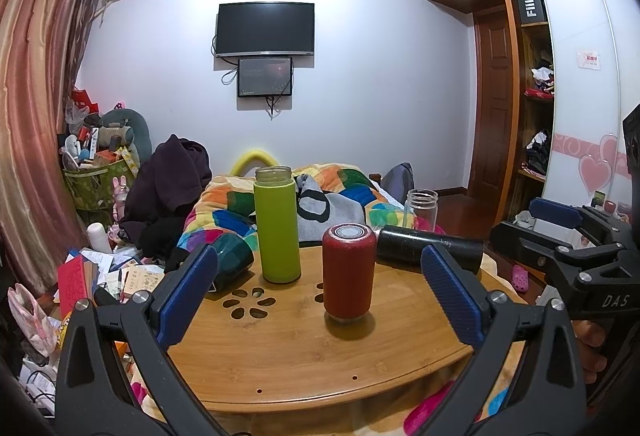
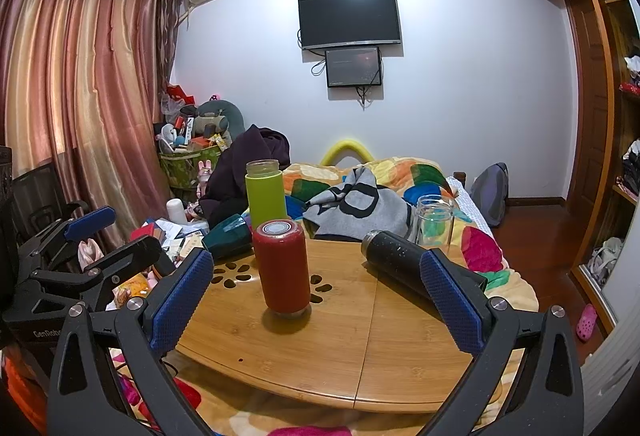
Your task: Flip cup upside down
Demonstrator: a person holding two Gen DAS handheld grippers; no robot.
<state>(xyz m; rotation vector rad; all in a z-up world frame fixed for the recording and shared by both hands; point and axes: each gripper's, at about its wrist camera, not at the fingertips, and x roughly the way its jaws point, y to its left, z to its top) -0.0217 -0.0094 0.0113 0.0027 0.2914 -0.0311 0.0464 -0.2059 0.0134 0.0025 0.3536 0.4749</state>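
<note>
A red cup stands upside down, base up, near the middle of the round bamboo table; it also shows in the right wrist view. A green cup stands upright with its mouth open at the back left. A black cup lies on its side at the right. A dark teal cup lies on its side at the left. A clear glass cup stands behind. My left gripper is open and empty before the table. My right gripper is open and empty.
The table sits on a bed with a colourful quilt and grey clothing. Clutter and papers lie at the left by the curtain. A wardrobe stands at the right. The right gripper shows in the left wrist view.
</note>
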